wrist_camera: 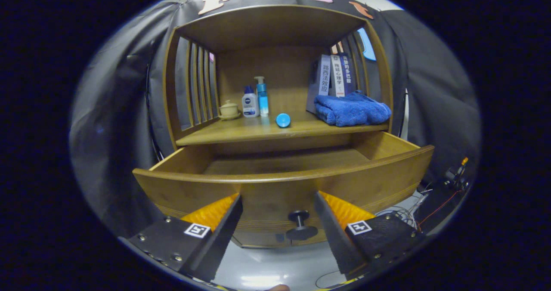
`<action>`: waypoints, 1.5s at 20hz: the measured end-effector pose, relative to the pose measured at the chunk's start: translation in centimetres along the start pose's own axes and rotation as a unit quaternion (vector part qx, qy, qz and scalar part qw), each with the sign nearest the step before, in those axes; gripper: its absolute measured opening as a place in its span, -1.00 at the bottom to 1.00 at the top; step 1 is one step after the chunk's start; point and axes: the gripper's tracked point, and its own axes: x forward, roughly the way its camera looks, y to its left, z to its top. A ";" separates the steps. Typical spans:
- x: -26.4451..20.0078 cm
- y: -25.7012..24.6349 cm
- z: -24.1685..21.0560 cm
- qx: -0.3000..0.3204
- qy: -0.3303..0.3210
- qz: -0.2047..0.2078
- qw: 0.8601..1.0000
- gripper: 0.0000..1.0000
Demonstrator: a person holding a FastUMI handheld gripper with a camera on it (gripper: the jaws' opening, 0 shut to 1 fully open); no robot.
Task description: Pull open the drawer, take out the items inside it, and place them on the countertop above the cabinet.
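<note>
Drawer (284, 183) ahead of open-fingered tool (277, 209)

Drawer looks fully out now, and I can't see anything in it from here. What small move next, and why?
Probably lift the gripper and tip it down over the drawer. Its fingers are open and apart, holding nothing, with the knob between them. The visible strip of drawer floor looks bare, but the front panel hides the near part, so check there before reaching in.

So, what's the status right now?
Hand-held gripper open, fingers either side of the knob. Drawer pulled open. Blue round item on countertop.
</note>
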 end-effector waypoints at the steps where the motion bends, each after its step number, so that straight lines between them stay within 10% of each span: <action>1: 0.4 0.0 0.2 0.003 0.003 0.001 1.000 1.00; 21: 9.9 0.5 2.6 0.027 0.003 0.017 0.999 1.00; 30: 12.3 0.0 0.0 -0.071 0.049 -0.016 0.996 1.00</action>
